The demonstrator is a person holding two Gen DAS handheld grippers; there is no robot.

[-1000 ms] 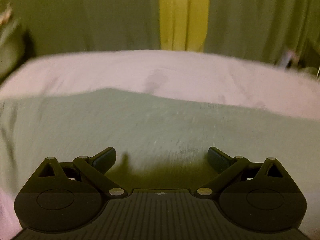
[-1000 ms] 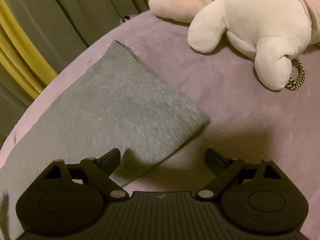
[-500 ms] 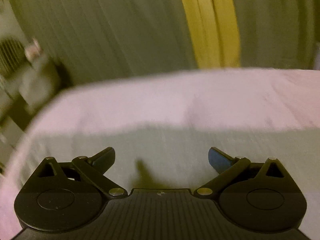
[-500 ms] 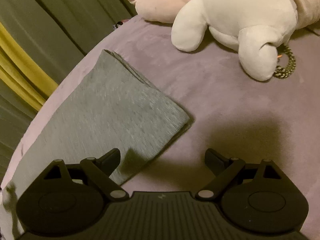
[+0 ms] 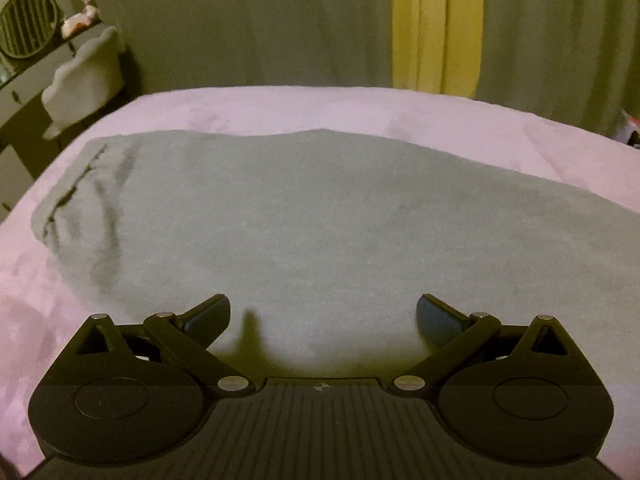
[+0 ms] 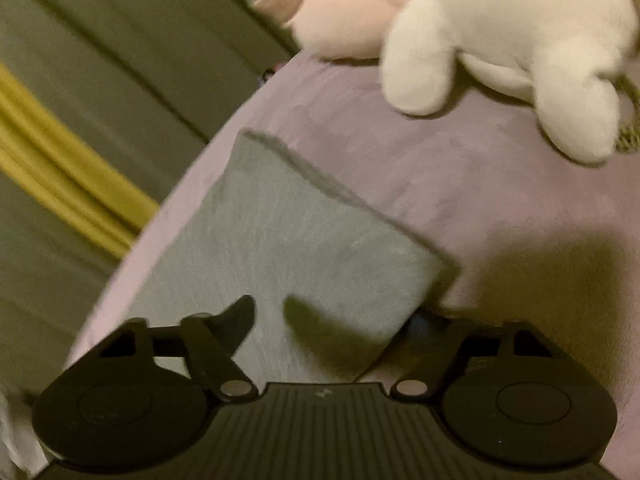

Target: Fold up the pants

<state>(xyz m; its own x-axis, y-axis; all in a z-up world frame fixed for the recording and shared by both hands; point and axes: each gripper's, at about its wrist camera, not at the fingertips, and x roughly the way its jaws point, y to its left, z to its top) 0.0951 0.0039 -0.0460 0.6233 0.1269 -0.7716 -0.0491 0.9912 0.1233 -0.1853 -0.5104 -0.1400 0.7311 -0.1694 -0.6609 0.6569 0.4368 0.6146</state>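
Observation:
Grey pants (image 5: 320, 208) lie flat on the purple bed sheet (image 5: 320, 108), with the wrinkled waist end at the left of the left wrist view. My left gripper (image 5: 322, 316) hovers over the near edge of the cloth, open, nothing between its fingers. In the right wrist view the leg end of the pants (image 6: 288, 240) reaches toward me. My right gripper (image 6: 332, 320) straddles the near corner of that leg end. Its jaws are closing with the cloth between them; the left finger rests over the cloth and the right fingertip (image 6: 420, 324) sits partly hidden at the cloth's edge.
A large white and pink plush toy (image 6: 500, 32) lies on the bed beyond the leg end. Olive curtains (image 5: 240, 20) with a yellow strip (image 5: 436, 24) hang behind the bed. A white chair (image 5: 84, 76) and a round fan (image 5: 28, 22) stand at the far left.
The left view has swung leftward along the pants, bringing the waist end into sight. The right gripper has moved onto the leg end's corner and its jaws have narrowed around it.

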